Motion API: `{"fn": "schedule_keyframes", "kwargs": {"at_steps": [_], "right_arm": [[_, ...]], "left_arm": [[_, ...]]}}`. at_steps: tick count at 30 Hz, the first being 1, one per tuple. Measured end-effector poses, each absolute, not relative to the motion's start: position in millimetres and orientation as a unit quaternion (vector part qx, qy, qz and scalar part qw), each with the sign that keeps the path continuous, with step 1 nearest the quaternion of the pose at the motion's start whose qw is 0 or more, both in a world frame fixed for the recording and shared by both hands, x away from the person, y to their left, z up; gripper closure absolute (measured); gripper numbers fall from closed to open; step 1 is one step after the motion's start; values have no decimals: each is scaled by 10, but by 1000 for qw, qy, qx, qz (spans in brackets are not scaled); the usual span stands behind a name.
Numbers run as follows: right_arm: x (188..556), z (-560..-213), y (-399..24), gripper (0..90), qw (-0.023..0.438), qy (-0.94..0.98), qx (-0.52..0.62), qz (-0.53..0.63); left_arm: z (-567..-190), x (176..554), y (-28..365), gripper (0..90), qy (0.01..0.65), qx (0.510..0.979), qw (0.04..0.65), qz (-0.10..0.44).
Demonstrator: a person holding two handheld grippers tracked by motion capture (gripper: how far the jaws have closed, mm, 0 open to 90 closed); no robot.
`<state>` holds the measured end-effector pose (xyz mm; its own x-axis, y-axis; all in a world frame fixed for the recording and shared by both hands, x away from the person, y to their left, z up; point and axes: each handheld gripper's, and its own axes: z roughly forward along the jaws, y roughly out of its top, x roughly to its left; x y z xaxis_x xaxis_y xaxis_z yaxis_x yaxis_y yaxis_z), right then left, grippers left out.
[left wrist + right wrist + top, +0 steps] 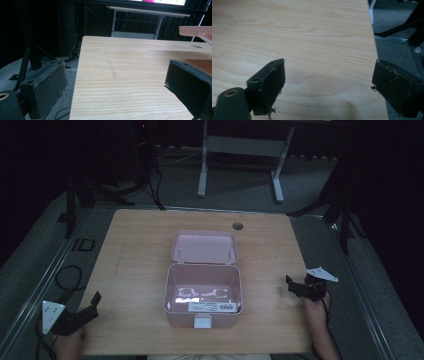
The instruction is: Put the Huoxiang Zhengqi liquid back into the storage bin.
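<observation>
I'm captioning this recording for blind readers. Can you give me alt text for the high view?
An open pink box, lid tipped back, sits mid-table with pale items inside. An open, empty hand-held gripper rests at each near corner: left hand-held gripper, right hand-held gripper.

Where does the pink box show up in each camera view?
High view: the pink box sits open at the table's centre.
Left gripper view: its lid edge is at the upper right.
Right gripper view: not in the picture.
Shared landmark: the wooden table.

Pink lidded box [203,292] sits open at table centre, white items inside
</observation>
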<state>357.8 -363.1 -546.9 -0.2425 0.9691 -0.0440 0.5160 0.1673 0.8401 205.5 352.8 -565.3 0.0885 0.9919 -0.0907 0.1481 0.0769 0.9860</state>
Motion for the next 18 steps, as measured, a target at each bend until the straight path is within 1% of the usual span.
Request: {"fn": "schedule_keyframes", "kwargs": {"at_steps": [4, 10, 18], "right_arm": [[3536, -5466, -3670, 112, 322, 682, 541, 373], [3521, -5473, -3681, 112, 326, 679, 542, 373], [3538, -5502, -3674, 113, 321, 688, 537, 367]], "left_arm": [[-5653, 2055, 3526, 40, 531, 537, 506, 417], [-5653, 2053, 3525, 40, 530, 537, 505, 418], [-5653, 2053, 3526, 40, 531, 536, 506, 418]]}}
